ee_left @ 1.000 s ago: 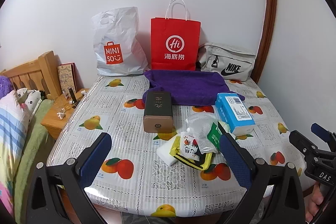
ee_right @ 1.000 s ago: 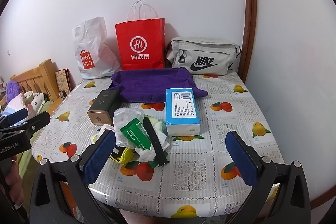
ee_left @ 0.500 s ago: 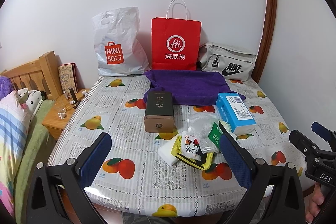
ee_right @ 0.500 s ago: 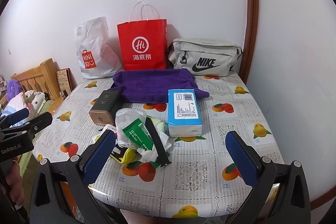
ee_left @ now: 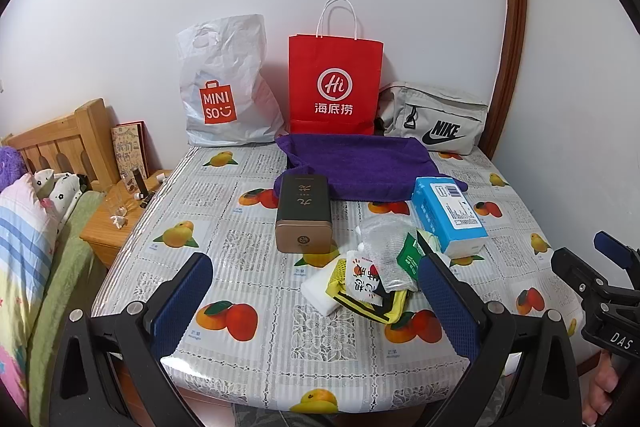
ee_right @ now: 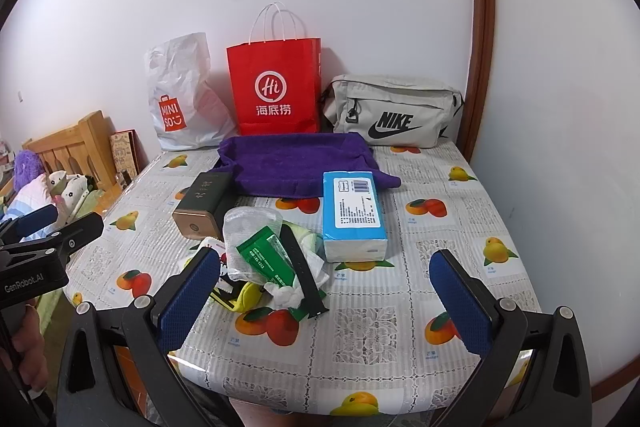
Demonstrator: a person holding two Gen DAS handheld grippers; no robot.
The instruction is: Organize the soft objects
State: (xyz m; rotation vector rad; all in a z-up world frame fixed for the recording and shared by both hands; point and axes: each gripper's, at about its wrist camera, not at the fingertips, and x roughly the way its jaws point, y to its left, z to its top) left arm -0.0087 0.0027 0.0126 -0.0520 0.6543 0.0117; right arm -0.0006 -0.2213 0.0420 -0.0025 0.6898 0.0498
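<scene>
A purple towel (ee_left: 360,163) (ee_right: 296,163) lies at the back of the fruit-print table (ee_left: 240,251). A blue tissue pack (ee_left: 448,219) (ee_right: 354,215) lies in front of it on the right. A pile of small packets (ee_left: 376,271) (ee_right: 272,259) with a clear bag, a green sachet and a black strap sits mid-table. My left gripper (ee_left: 316,303) is open and empty above the front edge. My right gripper (ee_right: 324,299) is open and empty, near the pile.
A dark tin box (ee_left: 304,211) lies left of the pile. A white Miniso bag (ee_left: 224,87), a red paper bag (ee_left: 334,87) and a grey Nike bag (ee_left: 436,123) stand along the back wall. A bed and nightstand (ee_left: 116,215) are at the left.
Both views have drifted very slightly; the scene sits a little lower and nearer. Nothing on the table has moved and both grippers stay open.
</scene>
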